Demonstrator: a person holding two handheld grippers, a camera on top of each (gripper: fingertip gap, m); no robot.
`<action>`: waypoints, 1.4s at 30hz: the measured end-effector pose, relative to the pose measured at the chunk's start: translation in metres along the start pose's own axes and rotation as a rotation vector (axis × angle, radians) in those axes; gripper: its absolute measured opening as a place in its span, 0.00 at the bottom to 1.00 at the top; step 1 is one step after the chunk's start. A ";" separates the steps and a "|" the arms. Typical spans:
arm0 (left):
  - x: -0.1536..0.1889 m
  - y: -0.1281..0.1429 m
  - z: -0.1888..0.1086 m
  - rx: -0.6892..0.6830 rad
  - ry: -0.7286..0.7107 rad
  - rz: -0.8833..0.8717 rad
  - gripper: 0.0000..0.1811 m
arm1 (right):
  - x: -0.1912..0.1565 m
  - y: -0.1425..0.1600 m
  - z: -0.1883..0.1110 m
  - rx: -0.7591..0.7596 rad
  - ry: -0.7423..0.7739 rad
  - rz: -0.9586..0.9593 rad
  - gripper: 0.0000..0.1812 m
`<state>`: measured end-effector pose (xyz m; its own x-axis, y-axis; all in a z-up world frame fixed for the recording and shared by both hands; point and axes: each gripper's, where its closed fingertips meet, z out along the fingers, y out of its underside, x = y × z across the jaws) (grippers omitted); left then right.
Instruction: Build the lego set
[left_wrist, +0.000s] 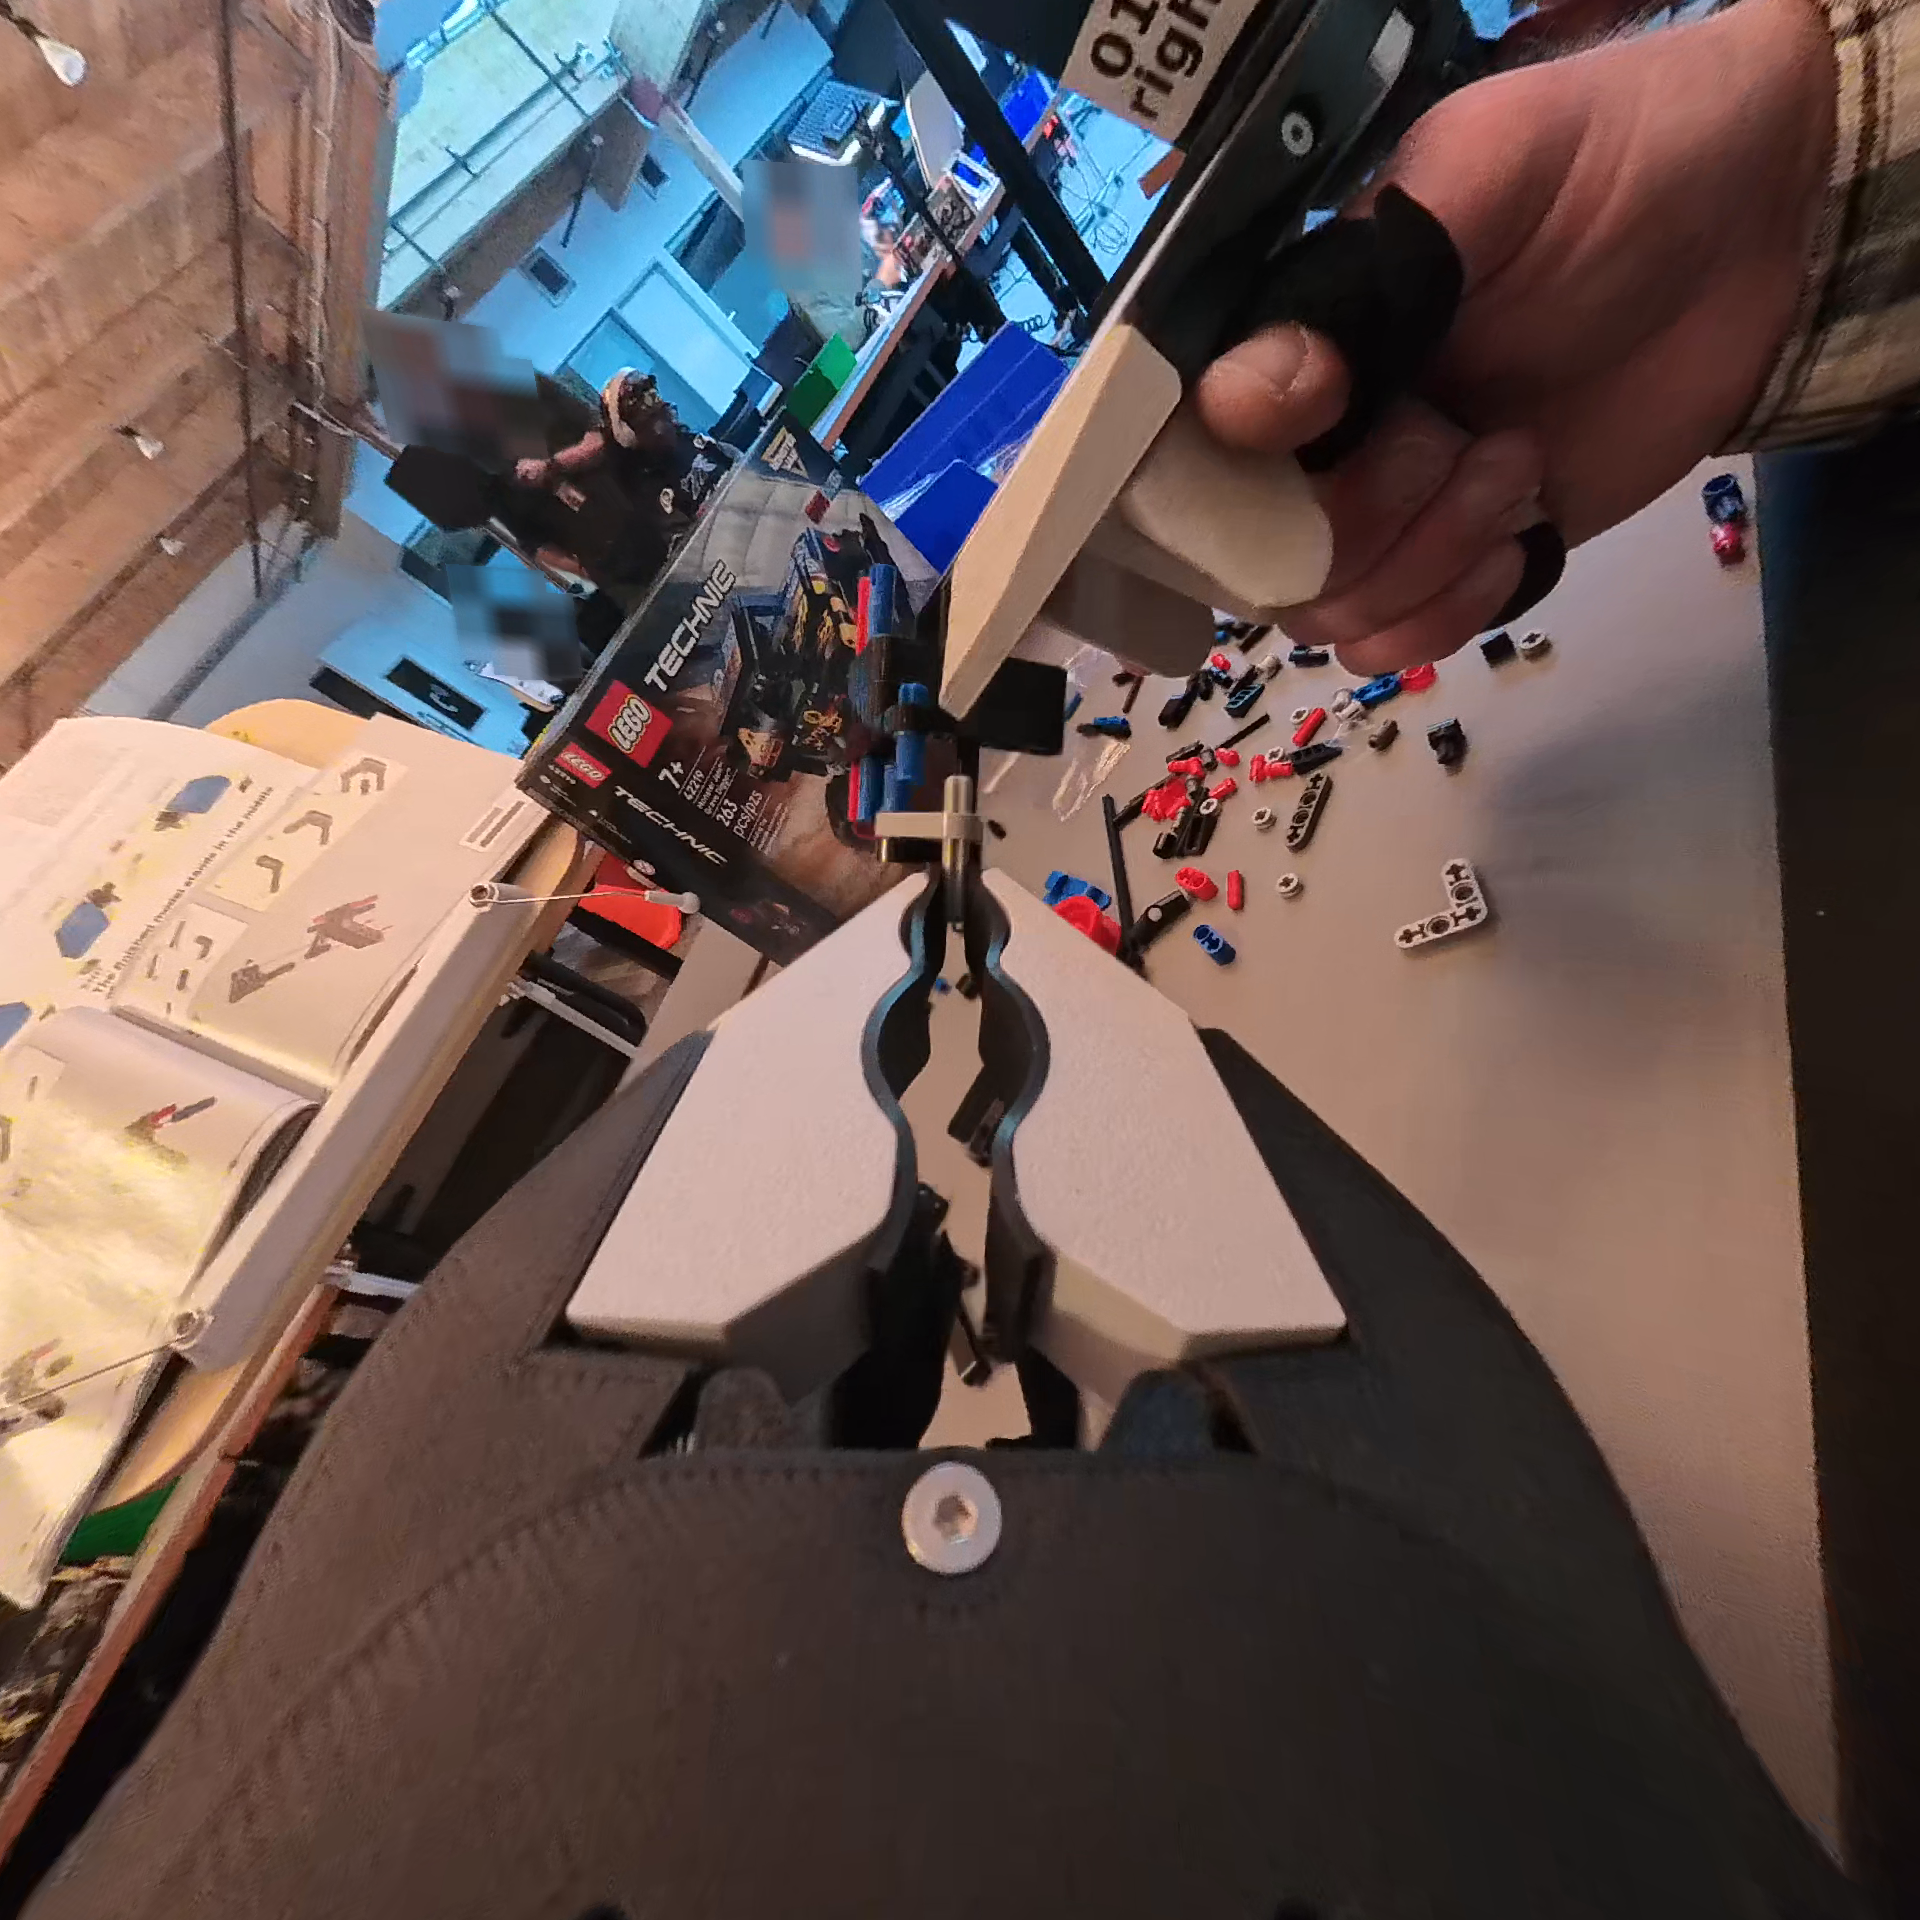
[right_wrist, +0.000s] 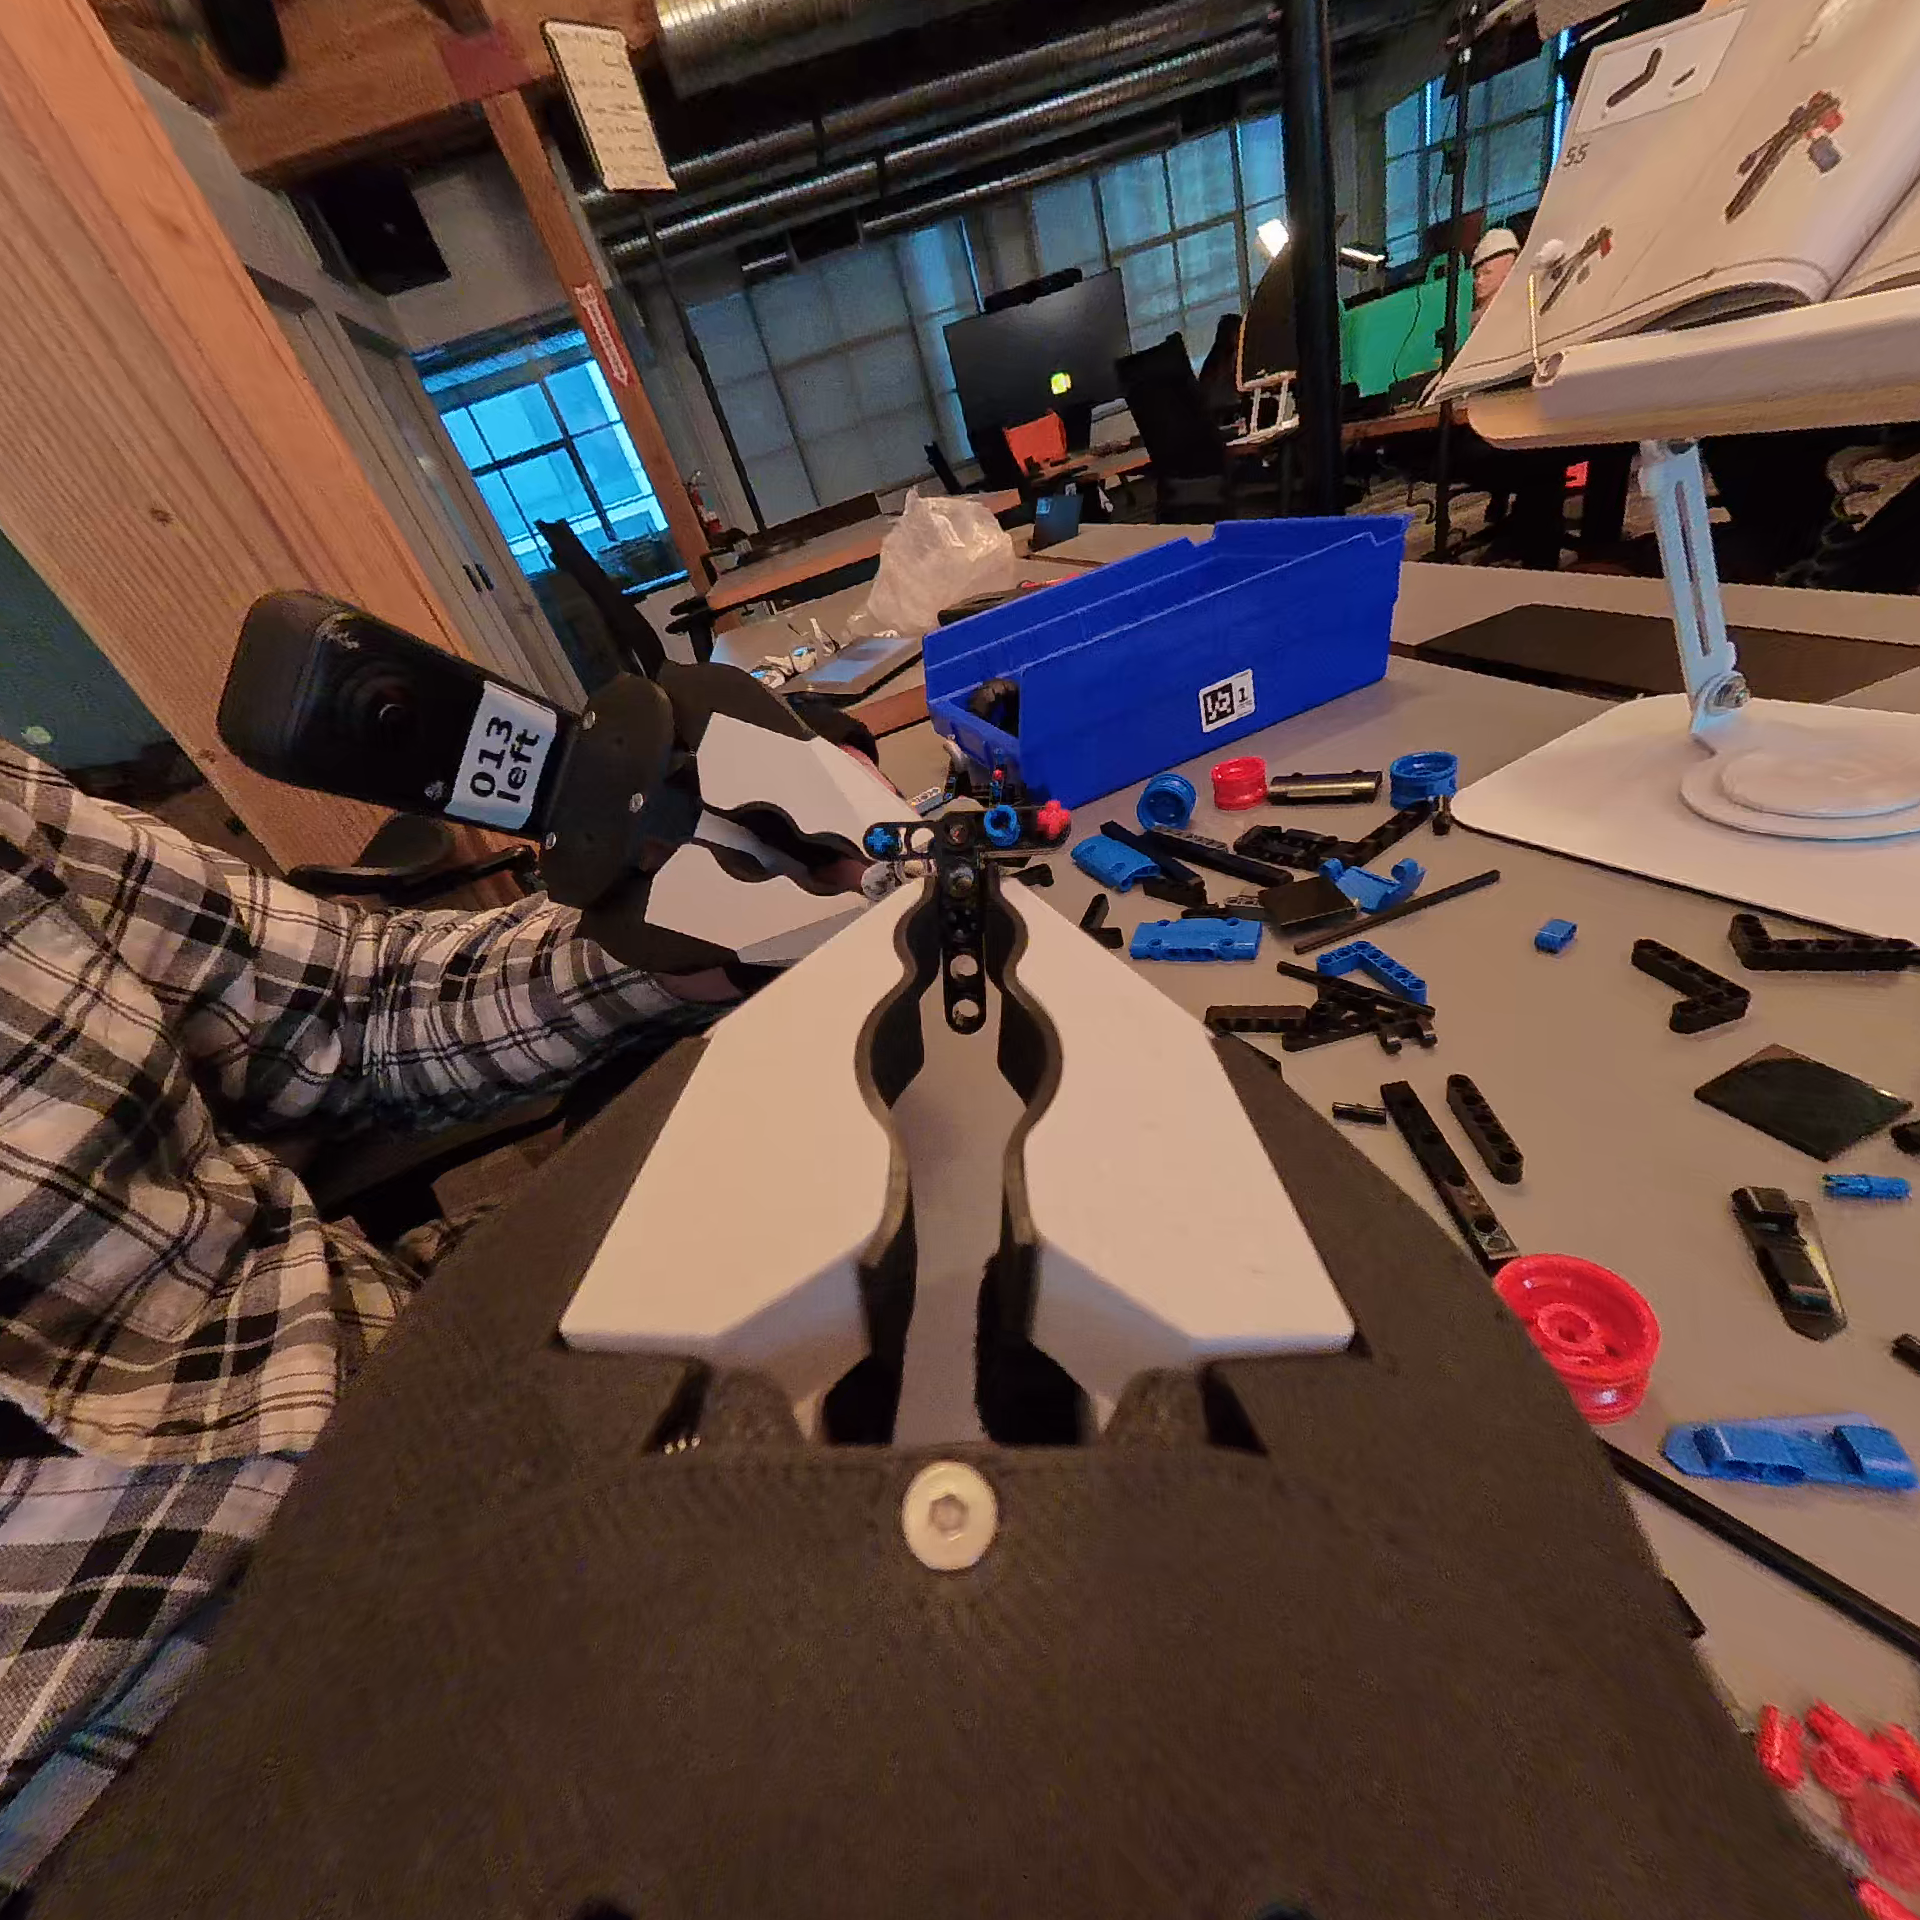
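A small Lego assembly of black beams with blue and red pins and a grey cross connector is held above the grey table between both grippers. My left gripper is shut on a black part at its lower end. My right gripper is shut on the assembly's black holed beam, with the blue and red pins just past its tips. The right gripper comes in from the upper right in the left wrist view. The left gripper reaches in from the left in the right wrist view.
Loose black, red and blue pieces are scattered on the table. A red wheel, a blue bin, the Lego box and an instruction booklet on a white stand are around. Less than 4 cm separates the two grippers' tips. Left tips and right tips are each some 15 cm from the red wheel.
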<state>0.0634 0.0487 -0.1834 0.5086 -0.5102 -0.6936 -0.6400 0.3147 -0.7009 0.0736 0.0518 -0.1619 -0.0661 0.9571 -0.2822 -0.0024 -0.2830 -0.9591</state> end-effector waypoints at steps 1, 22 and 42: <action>0.000 0.000 -0.001 -0.006 -0.009 0.031 0.00 | 0.000 0.001 0.000 -0.003 -0.002 0.002 0.03; 0.000 0.004 -0.003 -0.040 -0.005 0.103 0.00 | 0.004 -0.004 -0.007 -0.002 0.024 -0.057 0.03; -0.003 -0.003 0.000 -0.059 -0.118 0.268 0.00 | -0.003 -0.001 -0.002 -0.008 -0.019 -0.018 0.03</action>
<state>0.0643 0.0494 -0.1792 0.3783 -0.3180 -0.8693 -0.7908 0.3771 -0.4821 0.0757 0.0493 -0.1601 -0.0847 0.9606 -0.2649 0.0041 -0.2655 -0.9641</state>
